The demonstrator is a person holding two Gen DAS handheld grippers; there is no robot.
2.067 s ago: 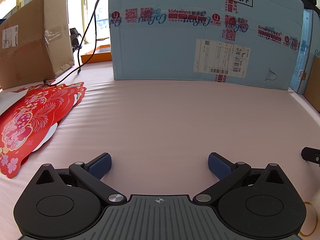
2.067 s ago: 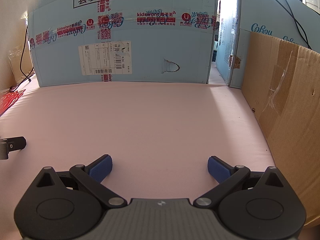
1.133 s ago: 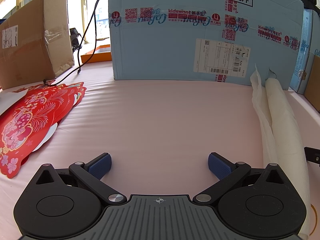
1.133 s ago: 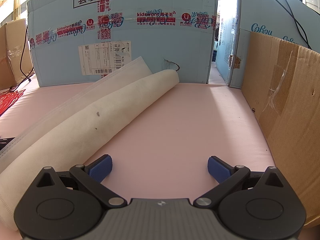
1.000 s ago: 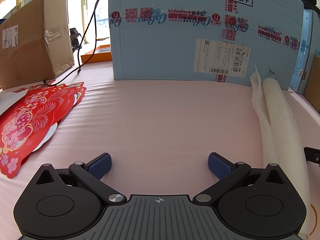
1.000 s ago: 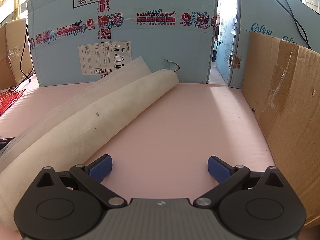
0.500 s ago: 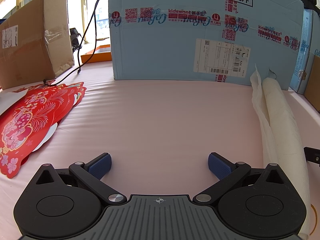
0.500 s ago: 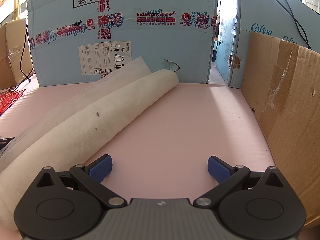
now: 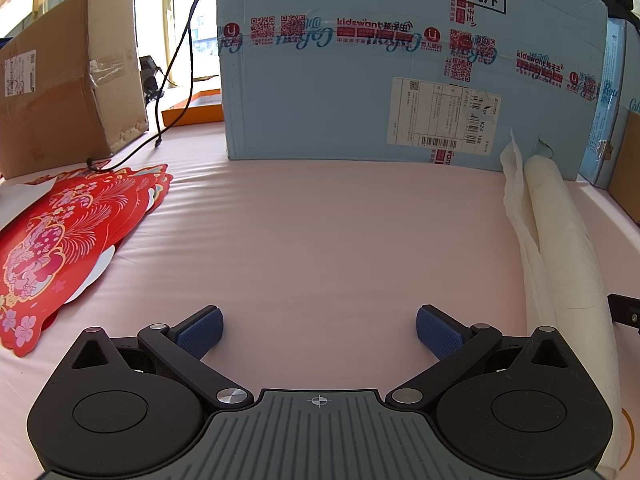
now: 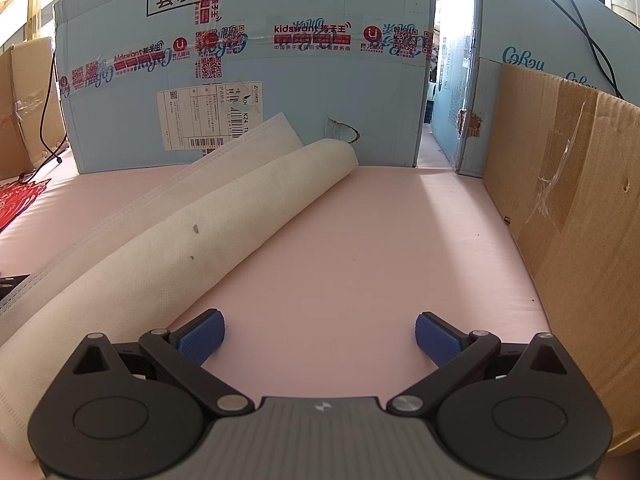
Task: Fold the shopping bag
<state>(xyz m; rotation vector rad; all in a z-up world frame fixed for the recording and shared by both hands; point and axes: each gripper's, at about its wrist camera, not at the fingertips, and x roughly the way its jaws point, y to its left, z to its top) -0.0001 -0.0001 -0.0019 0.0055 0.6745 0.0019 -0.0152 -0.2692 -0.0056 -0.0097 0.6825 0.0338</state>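
- Left gripper (image 9: pixel 319 330): jaws spread wide, nothing between the blue pads (image 9: pixel 200 332); low over the pink table cover (image 9: pixel 320 232).
- Right gripper (image 10: pixel 319 334): jaws likewise spread wide and empty, low over the same pink cover (image 10: pixel 360 264).
- Shopping bag (image 10: pixel 192 240): off-white non-woven fabric, loosely rolled into a long tube with a flat stitched edge running beside it. It lies on the cover between the two grippers: to the right of the left gripper (image 9: pixel 560 248), and to the left of the right gripper, running from beside its left finger away and forward toward the blue carton. Neither gripper touches it.
- Blue carton (image 9: pixel 400 64): large, printed and taped, with a shipping label; stands straight ahead of both grippers at the far edge of the cover.
- Red paper cutouts (image 9: pixel 60 240): a fanned stack ahead-left of the left gripper.
- Brown cardboard box (image 9: pixel 68 92): far left of the left gripper, beyond the cutouts.
- Brown cardboard panel (image 10: pixel 580 220): close along the right side of the right gripper.
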